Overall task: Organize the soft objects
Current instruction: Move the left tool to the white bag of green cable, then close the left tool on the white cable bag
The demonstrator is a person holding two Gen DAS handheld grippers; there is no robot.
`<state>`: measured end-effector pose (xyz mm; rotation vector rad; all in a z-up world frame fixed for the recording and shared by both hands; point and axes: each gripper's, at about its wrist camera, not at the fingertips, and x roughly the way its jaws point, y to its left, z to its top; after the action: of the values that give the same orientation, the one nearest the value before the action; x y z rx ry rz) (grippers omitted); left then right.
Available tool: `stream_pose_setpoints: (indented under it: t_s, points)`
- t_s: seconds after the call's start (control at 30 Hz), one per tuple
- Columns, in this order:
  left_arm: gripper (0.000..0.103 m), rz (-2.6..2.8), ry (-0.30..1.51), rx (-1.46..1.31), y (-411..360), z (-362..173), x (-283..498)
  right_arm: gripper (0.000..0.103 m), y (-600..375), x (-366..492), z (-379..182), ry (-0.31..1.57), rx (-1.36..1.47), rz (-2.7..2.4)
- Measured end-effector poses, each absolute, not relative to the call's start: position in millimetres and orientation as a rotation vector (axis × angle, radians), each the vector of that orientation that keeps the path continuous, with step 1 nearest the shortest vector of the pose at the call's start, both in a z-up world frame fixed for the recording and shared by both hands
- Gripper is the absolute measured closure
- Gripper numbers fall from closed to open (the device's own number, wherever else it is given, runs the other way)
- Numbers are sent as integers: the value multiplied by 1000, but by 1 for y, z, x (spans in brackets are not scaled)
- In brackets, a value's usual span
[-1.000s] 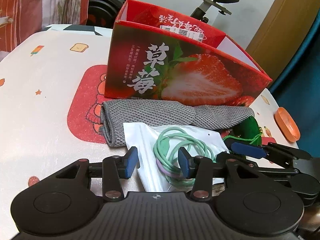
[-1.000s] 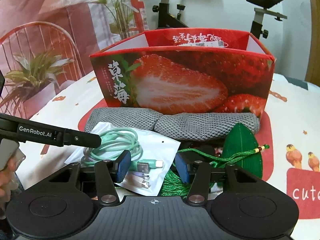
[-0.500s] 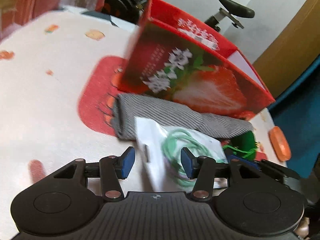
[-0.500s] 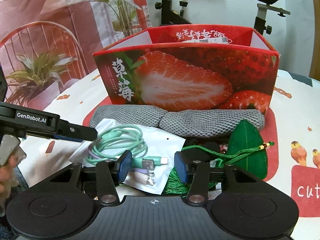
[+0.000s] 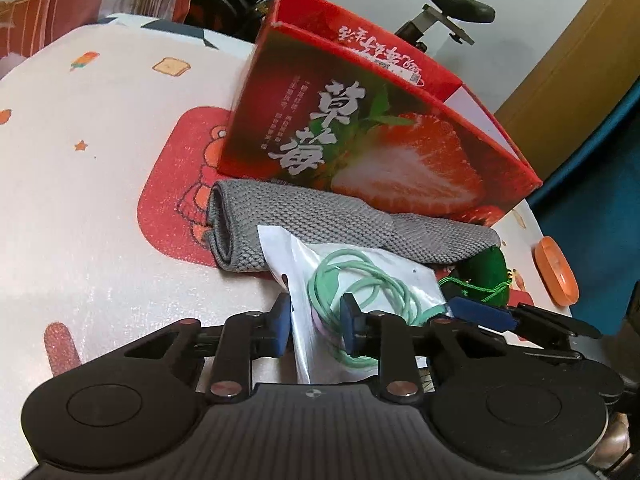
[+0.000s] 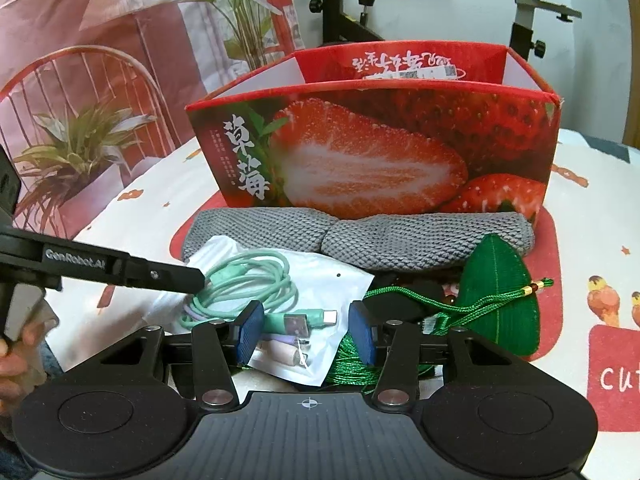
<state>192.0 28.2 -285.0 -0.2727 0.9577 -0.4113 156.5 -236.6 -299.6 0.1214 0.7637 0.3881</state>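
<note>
Now the left gripper point(image 5: 314, 322) has its jaws closer than half a second back; they have just been closing, with the edge of the clear bag point(image 5: 362, 280) and a loop of the green cable point(image 5: 360, 284) between the pads. Whether the pads press the bag, I cannot tell. The left view is sharp again after the blur and the box sits less tilted in it.

Right gripper point(image 6: 306, 330): jaws apart, same gap as before, standing over the cable plugs point(image 6: 304, 320) in the bag point(image 6: 320, 280); nothing is clamped. The right view has hardly shifted.

Writing: the red strawberry box point(image 6: 380, 152) carries large white Chinese characters on its front and more print upside down on the inner back wall. The left gripper's finger point(image 6: 120, 268) in the right view reads "GenRobot.AI". The tablecloth point(image 6: 612, 376) shows the letters "cu" at the right edge.

Layout: the folded grey cloth point(image 5: 320, 220) lies along the foot of the box, touching it. The bag overlaps the cloth's near edge. A green leaf-shaped pouch point(image 6: 500, 292) with green cord point(image 6: 356, 368) lies right of the bag, its tip against the cloth. An orange lid point(image 5: 556, 272) sits near the table's right edge. Open tablecloth runs wide to the left of the cloth and box. The box top is open.
</note>
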Motion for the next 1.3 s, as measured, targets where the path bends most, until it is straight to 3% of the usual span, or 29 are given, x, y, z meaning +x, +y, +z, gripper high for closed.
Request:
stream_pose_setpoints:
  t_s: [0.47,0.67,1.0,1.3]
  points:
    - [68,-406,986,-299,34,-297,195,58,-229,167,-289,754,64,397]
    - [67,-403,987,-305,34,-299,194,66,-234,176,-294,800,171,426]
    - [67,-401,1001,-359,37,-300,195,77,-228,170,-289,776,77,419]
    - [68,-421,989,-342,31,-293,192,80,-226,166,-283,758,67,432]
